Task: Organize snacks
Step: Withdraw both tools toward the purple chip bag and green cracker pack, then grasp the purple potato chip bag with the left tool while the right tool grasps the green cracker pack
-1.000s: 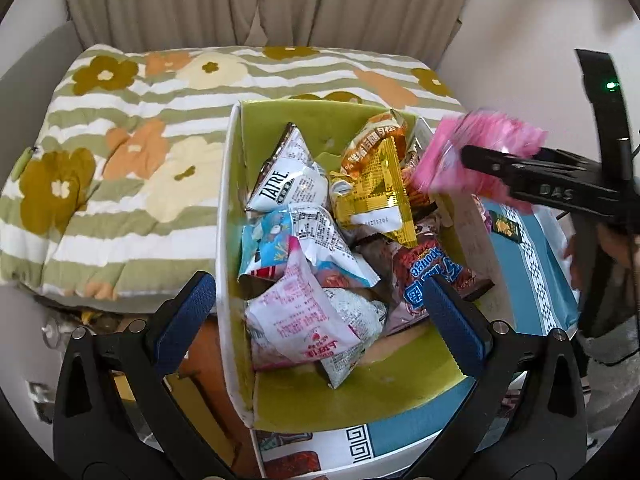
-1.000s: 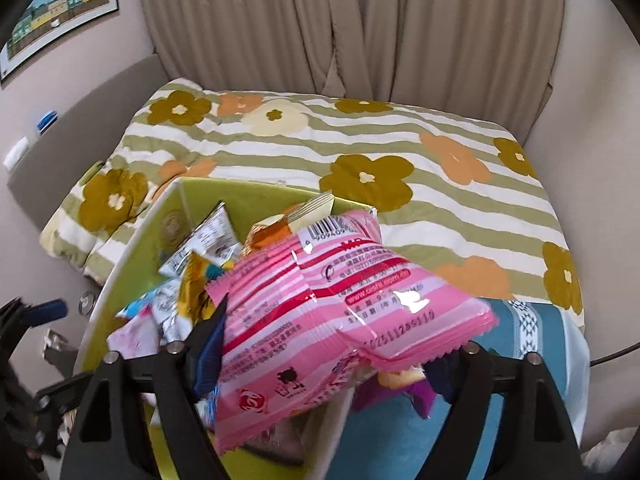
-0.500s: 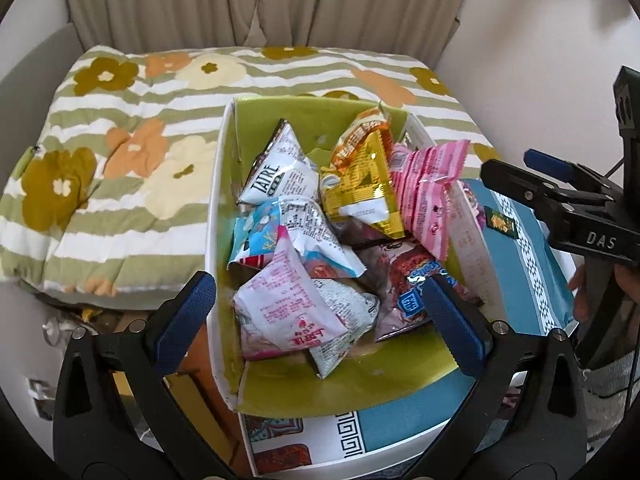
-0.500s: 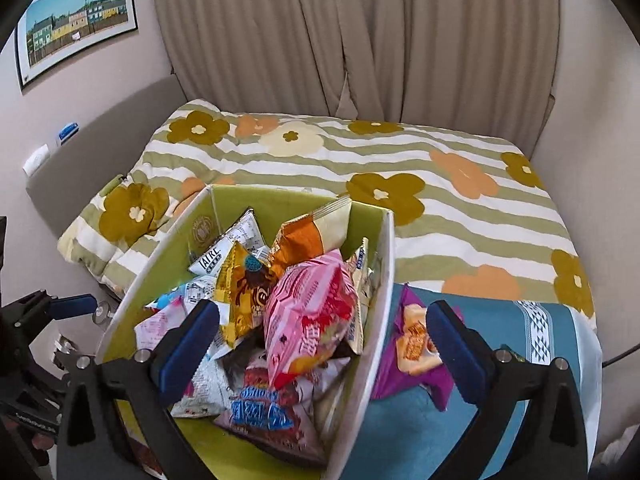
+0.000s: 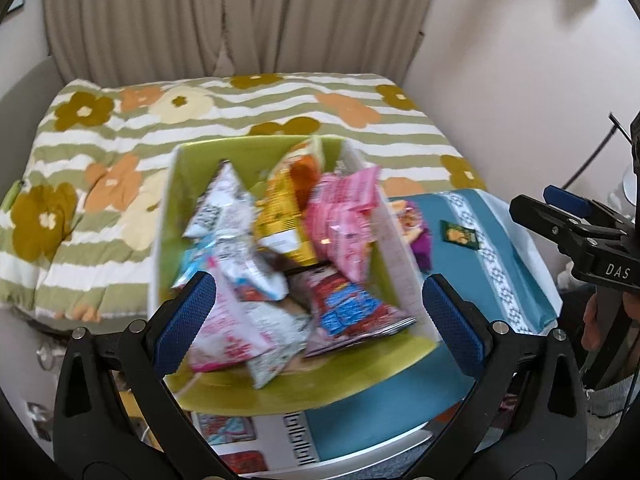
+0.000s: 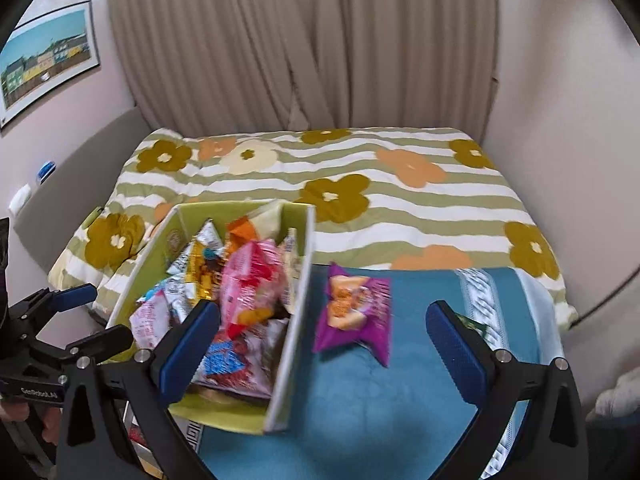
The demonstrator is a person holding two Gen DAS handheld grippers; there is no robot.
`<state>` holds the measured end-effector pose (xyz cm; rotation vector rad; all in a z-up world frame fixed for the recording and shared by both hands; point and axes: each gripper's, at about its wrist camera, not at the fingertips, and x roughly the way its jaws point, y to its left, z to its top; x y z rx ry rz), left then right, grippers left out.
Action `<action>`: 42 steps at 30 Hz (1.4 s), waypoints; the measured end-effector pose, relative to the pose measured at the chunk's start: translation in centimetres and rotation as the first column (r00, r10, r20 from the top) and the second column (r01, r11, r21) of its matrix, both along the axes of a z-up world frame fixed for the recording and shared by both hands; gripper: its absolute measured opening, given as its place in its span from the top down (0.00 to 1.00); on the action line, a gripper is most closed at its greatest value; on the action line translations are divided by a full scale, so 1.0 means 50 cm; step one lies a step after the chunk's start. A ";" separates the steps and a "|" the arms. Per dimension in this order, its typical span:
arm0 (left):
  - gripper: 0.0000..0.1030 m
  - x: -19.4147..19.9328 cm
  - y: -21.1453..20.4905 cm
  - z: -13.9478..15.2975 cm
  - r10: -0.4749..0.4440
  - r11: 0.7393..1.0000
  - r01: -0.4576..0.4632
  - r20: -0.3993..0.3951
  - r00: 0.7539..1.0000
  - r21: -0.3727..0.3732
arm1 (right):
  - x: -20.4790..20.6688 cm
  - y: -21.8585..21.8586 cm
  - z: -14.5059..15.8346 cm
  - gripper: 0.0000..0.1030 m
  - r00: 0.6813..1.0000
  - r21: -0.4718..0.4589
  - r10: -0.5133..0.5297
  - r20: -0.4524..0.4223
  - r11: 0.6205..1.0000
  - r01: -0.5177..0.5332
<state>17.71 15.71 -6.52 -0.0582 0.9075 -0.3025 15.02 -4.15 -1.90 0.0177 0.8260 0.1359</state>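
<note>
A green-lined white box (image 5: 170, 204) (image 6: 298, 280) holds several snack packets. A pink packet (image 5: 346, 220) (image 6: 252, 284) leans inside against its right wall. A purple packet (image 6: 354, 306) (image 5: 420, 240) lies on the blue cloth just right of the box. A small dark green packet (image 5: 459, 235) lies farther right. My left gripper (image 5: 320, 312) is open and empty above the box's near end. My right gripper (image 6: 322, 344) is open and empty, raised above the box's right wall and the purple packet; it also shows at the right of the left wrist view (image 5: 560, 216).
The blue patterned cloth (image 6: 400, 400) covers the table under the box. A bed with a green striped, flowered quilt (image 6: 360, 176) lies behind it. Beige curtains (image 6: 300, 40) hang at the back. A wall stands close on the right.
My right gripper has opened and let go of the pink packet, which dropped into the box. Both grippers have since pulled back and risen; the right one has shifted right.
</note>
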 end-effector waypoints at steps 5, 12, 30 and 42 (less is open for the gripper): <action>0.01 0.006 -0.086 0.010 -0.022 1.000 0.022 0.021 1.000 0.013 | -0.019 -0.086 0.015 0.00 0.999 -0.011 -0.050 0.016 0.999 0.051; 0.01 0.017 -0.229 0.018 -0.015 0.998 0.013 0.041 0.999 0.056 | -0.009 -0.200 0.002 0.00 0.999 0.000 -0.032 0.000 0.999 0.032; 0.01 0.112 -0.512 -0.145 0.239 0.948 -0.240 0.034 0.970 0.209 | 0.115 -0.446 -0.162 0.00 0.964 -0.015 0.226 -0.141 0.973 -0.230; 0.00 0.244 -0.579 -0.298 0.287 0.841 -0.265 0.027 0.957 0.472 | 0.197 -0.442 -0.314 0.00 0.894 -0.013 0.383 -0.232 0.918 -0.397</action>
